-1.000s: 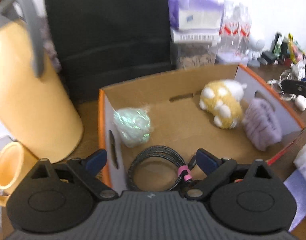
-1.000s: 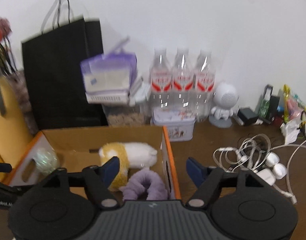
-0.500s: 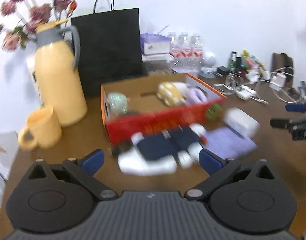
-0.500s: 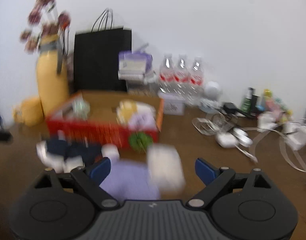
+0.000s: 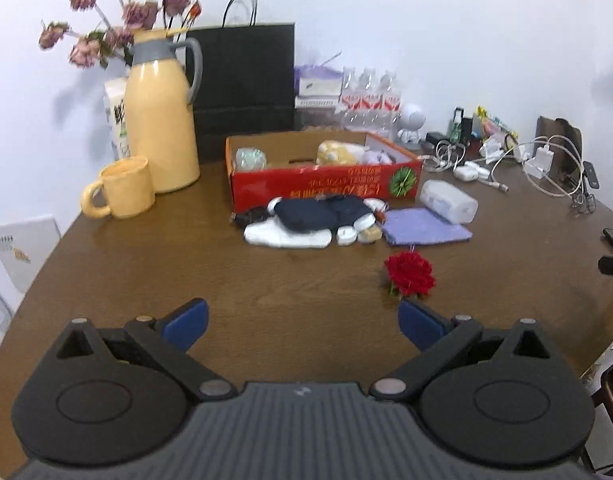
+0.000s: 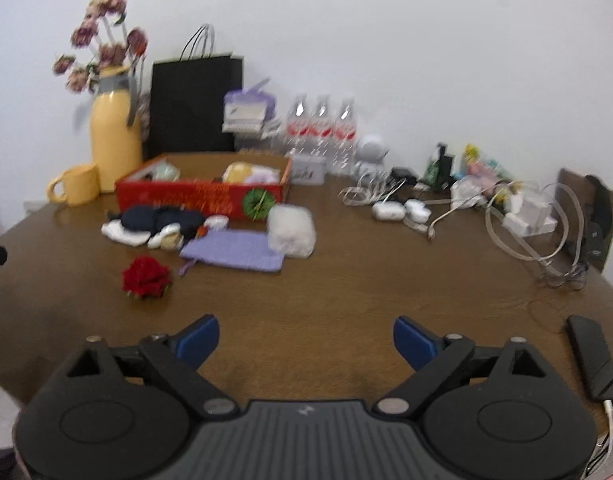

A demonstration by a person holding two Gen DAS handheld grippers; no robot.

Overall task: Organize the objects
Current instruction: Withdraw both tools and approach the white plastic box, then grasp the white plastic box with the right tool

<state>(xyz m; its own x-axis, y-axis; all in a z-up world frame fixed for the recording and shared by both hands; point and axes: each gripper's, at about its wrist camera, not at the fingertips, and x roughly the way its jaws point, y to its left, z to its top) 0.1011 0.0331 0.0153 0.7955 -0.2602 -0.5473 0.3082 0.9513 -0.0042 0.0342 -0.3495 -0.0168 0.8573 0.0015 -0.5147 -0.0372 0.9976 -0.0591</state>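
Left tongs [image 5: 302,322]: spread wide, nothing between the blue pads, held above bare bench [image 5: 146,272]. Right tongs [image 6: 306,338]: opening, near full spread, nothing between the pads, likewise over bare wood.

Just beyond the right-hand pad of the left tongs: one red artificial rose [image 5: 409,274], lying alone on the bench. Ahead and to the left of the right tongs in the right wrist view.

Farther ahead of both tongs, a row of loose items along the near wall of the box:
- one dark navy and white bundle of cloth [image 5: 306,222]; number of pieces not countable, outlines merged.
- one lilac knitted pouch [image 5: 426,227], lying flat.
- one white wrapped pack [image 5: 448,201], touching the pouch's far edge; blurred in the right wrist view.
- small pale pieces between bundle and pouch, too small to identify.

Beyond the row: one red cardboard box [image 5: 326,186], open top. Inside, partly hidden by the near wall: one pale green ball [image 5: 250,159], one yellow and white plush [image 5: 338,153], one lilac item [image 5: 376,157].

Left of the box, ahead and left of the left tongs: one yellow mug [image 5: 122,193], one yellow jug [image 5: 162,120] with dried flowers.

Far edge against the wall: one black paper bag [image 5: 246,88], three water bottles [image 6: 322,126], one small white robot figure [image 6: 372,152].

Far right of both tongs: tangled white cables and chargers [image 6: 522,212], count not determinable. One black bar-shaped device [image 6: 592,356] just right of the right tongs, cut off at the lower end.
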